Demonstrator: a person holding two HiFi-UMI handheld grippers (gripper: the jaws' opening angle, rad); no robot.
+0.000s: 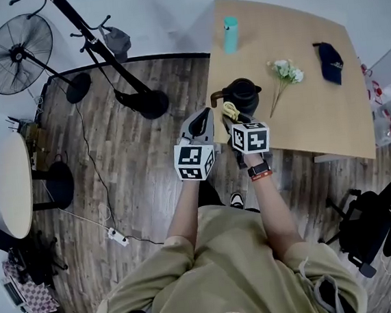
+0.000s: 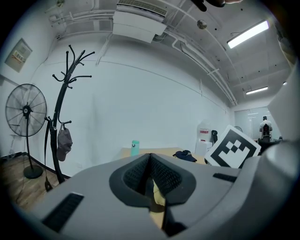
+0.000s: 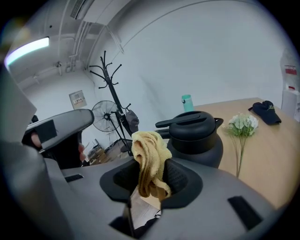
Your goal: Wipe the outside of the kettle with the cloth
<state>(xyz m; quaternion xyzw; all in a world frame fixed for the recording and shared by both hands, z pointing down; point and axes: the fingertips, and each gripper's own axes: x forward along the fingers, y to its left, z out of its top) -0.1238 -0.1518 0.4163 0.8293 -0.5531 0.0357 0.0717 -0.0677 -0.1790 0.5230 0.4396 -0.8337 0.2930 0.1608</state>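
Presently the limp cloth [image 3: 149, 161] is being pinched in the right gripper [image 3: 151, 180], the rigid, probably slick kettle [image 3: 194, 138] at one o'clock, the left gripper [image 2: 151, 180] being held closed, empty.

The black plastic kettle [image 1: 243, 96] stands on the light wooden table [image 1: 329, 119] near its left edge, a teal cylindrical bottle [image 1: 230, 34] at its 12 o'clock, white flowers [image 1: 285, 73] at 2 o'clock, a dark cap [image 1: 329, 62] beyond them. The crumpled yellow cloth [image 1: 230, 109] sits at the kettle's 7 o'clock.
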